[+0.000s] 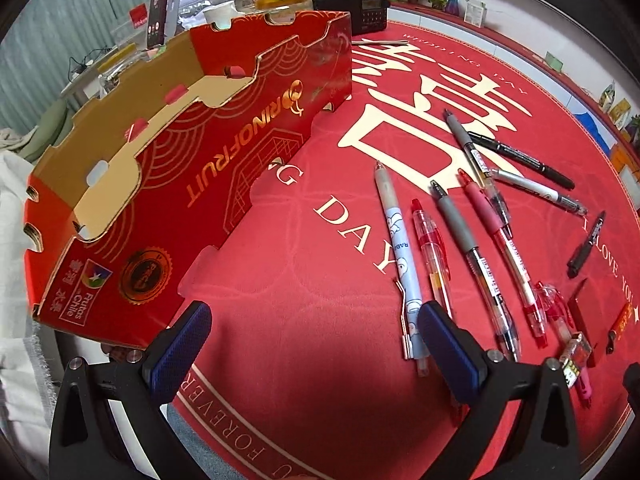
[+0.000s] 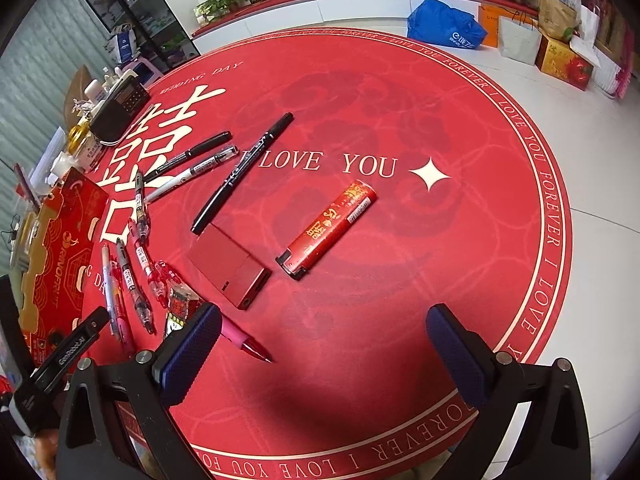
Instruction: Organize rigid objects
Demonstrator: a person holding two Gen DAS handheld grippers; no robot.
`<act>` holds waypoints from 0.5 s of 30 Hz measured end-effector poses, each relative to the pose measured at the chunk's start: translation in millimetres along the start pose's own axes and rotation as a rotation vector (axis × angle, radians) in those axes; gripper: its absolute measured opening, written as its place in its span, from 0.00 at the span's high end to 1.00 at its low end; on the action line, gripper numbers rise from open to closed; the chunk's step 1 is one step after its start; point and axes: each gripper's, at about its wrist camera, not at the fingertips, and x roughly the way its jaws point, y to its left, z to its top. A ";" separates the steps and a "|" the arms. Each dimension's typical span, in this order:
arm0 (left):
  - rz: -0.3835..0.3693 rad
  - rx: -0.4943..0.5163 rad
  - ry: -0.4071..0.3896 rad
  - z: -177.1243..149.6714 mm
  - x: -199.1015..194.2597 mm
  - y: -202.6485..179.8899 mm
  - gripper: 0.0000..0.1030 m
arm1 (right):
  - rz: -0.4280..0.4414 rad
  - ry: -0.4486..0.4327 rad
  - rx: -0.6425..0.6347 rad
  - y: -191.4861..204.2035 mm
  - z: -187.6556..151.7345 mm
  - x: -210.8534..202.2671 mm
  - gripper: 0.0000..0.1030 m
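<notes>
Both grippers hover low over the red round mat (image 2: 400, 92), jaws wide, nothing held — left gripper (image 1: 316, 332) between the cardboard fruit box (image 1: 168, 184) and scattered pens (image 1: 472, 224), right gripper (image 2: 324, 340) just short of the red lighter (image 2: 330, 230) and red case (image 2: 230, 270).

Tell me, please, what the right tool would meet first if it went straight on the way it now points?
Probably the red lighter. The right tool is open over bare red mat, and the lighter lies nearly dead ahead, with the flat red case just left of that line. Depth is unclear.
</notes>
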 end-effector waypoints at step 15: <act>0.006 -0.022 -0.006 14.6 0.4 1.4 0.00 | 0.009 0.001 0.017 10.8 23.1 6.8 0.00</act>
